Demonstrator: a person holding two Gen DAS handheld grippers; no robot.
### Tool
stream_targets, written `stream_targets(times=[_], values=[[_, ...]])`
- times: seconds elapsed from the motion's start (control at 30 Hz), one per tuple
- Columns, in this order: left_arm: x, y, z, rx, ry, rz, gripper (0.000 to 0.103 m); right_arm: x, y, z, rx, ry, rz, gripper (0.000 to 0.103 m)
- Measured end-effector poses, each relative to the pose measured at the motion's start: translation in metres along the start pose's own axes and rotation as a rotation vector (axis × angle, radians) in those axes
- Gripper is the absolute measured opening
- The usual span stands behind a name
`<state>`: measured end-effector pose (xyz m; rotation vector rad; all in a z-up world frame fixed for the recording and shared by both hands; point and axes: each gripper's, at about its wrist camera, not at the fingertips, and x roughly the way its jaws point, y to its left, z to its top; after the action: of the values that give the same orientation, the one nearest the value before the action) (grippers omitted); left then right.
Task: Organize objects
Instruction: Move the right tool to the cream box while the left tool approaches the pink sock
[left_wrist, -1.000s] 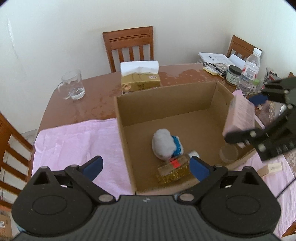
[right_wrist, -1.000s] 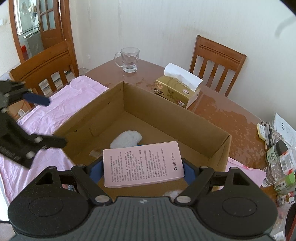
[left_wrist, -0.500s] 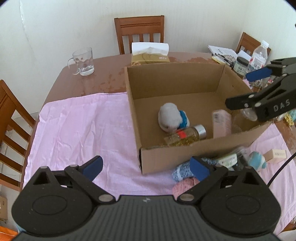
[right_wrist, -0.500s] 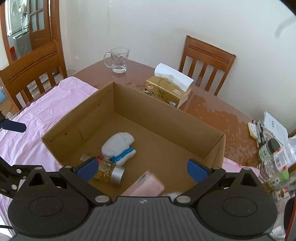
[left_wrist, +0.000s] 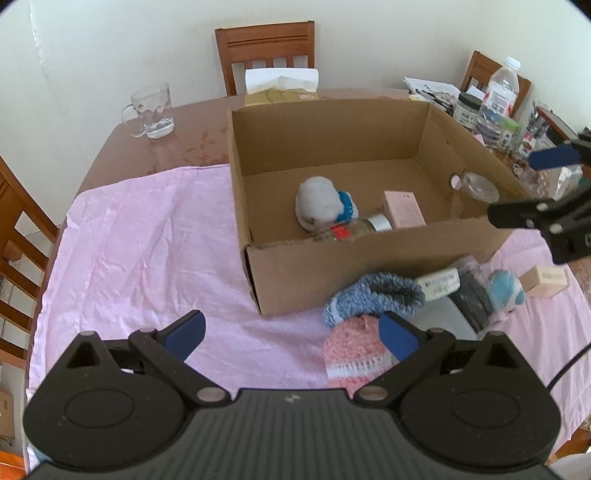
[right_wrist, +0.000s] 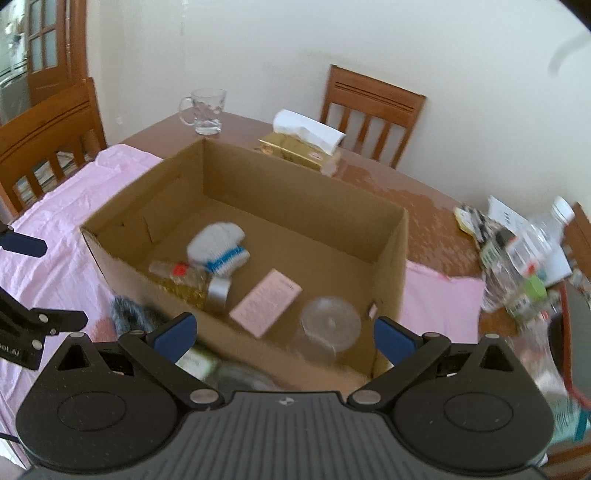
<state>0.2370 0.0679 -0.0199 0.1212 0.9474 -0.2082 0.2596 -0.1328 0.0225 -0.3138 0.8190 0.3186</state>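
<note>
An open cardboard box (left_wrist: 369, 266) (right_wrist: 295, 206) stands on a pink cloth. Inside it lie a white sock with a blue band (left_wrist: 321, 201) (right_wrist: 216, 242), a glass bottle of golden contents (left_wrist: 351, 229) (right_wrist: 192, 282), a flat pink box (left_wrist: 402, 208) (right_wrist: 266, 302) and a clear plastic cup (left_wrist: 476, 182) (right_wrist: 328, 328). In front of the box lie a blue-grey knit sock (left_wrist: 373, 295), a pink knit piece (left_wrist: 354, 354) and a small tan box (left_wrist: 546, 280). My left gripper (left_wrist: 291, 332) (right_wrist: 40, 282) hangs open and empty before the box. Over the box's right near corner, my right gripper (right_wrist: 284, 332) (left_wrist: 535, 184) is open and empty.
A tissue box (left_wrist: 280, 85) and a glass mug (left_wrist: 151, 110) stand behind the box on the brown table. A water bottle (left_wrist: 498, 96), jars and papers crowd the right end. Wooden chairs ring the table. The pink cloth (left_wrist: 129, 240) spreads left of the box.
My right gripper opened and let go of the pink box, which now lies flat in the cardboard box. Both grippers have drawn back and up from the box.
</note>
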Motion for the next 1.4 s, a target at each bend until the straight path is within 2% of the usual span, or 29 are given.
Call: stream_targets(times=[0.2, 0.4, 0.7, 0.8, 0.97, 1.27, 1.4], values=[[0.004, -0.007, -0.009, -0.030, 0.015, -0.025, 0.100, -0.012, -0.003, -0.039, 0.087, 0.020, -0.077, 0.103], [0.014, -0.016, -0.019, -0.035, 0.034, -0.025, 0.100, -0.014, -0.028, -0.076, 0.248, 0.085, -0.145, 0.103], [0.035, -0.016, -0.028, -0.054, 0.073, -0.020, 0.102, 0.007, -0.067, -0.096, 0.434, 0.132, -0.234, 0.103], [0.036, -0.009, -0.029, -0.097, 0.081, -0.030, 0.102, 0.022, -0.072, -0.097, 0.453, 0.152, -0.244, 0.103], [0.034, 0.000, -0.034, -0.121, 0.088, 0.007, 0.102, 0.041, -0.081, -0.108, 0.469, 0.208, -0.264, 0.103], [0.035, 0.024, -0.044, -0.153, 0.129, 0.128, 0.102, 0.036, -0.093, -0.127, 0.511, 0.255, -0.254, 0.103], [0.031, 0.026, -0.046, -0.152, 0.131, 0.126, 0.102, 0.033, -0.094, -0.143, 0.492, 0.269, -0.252, 0.103]])
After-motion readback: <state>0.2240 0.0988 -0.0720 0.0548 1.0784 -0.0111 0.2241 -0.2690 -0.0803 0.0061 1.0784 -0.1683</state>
